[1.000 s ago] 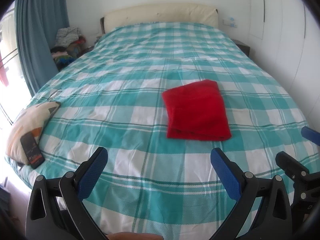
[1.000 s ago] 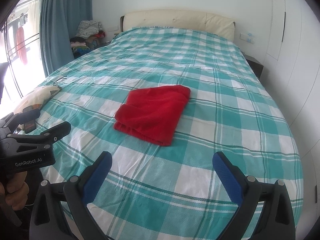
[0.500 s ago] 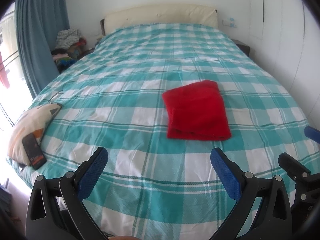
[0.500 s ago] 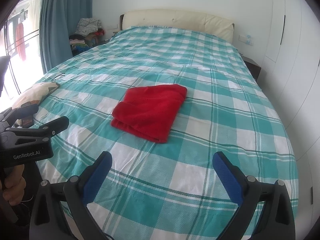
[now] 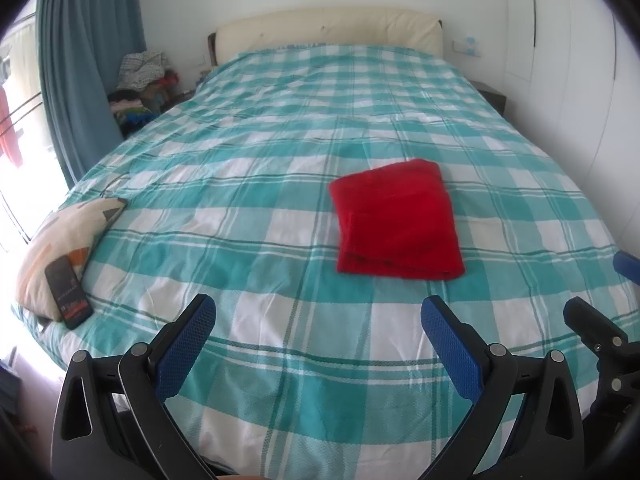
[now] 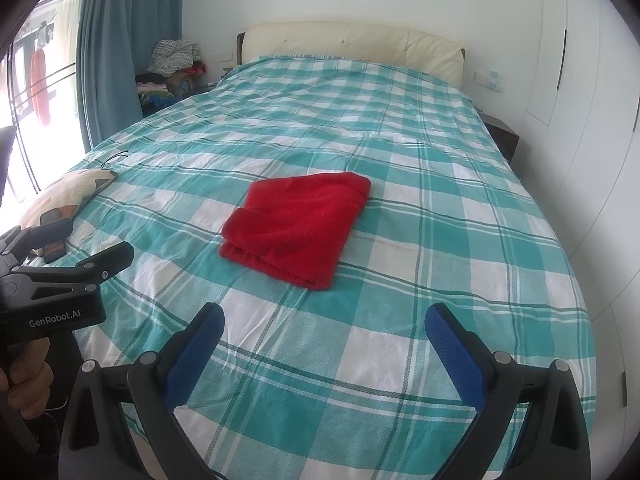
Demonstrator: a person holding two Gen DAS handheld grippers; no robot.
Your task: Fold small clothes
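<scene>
A red cloth [image 5: 398,220] lies folded into a neat rectangle on the teal-and-white checked bed cover [image 5: 256,184], right of the middle. My left gripper [image 5: 316,320] hovers open over the foot of the bed, well short of the cloth, with nothing between its blue pads. In the right wrist view the same red cloth [image 6: 298,224] lies ahead and slightly left of my right gripper [image 6: 324,324], which is open and empty too. The left gripper's black body [image 6: 60,280] shows at that view's left edge, held by a hand [image 6: 24,384].
A cream patterned cushion [image 5: 60,240] with a dark phone [image 5: 68,292] on it rests at the bed's left edge. A clothes pile [image 5: 140,84] sits by the blue curtain [image 5: 84,48]. White wardrobe doors [image 6: 592,128] line the right side, a padded headboard [image 5: 328,28] the far end.
Both grippers have drawn back and risen a little from the bed, so the folded red cloth looks slightly farther away. The cloth itself has not moved. Both grippers stay open.
</scene>
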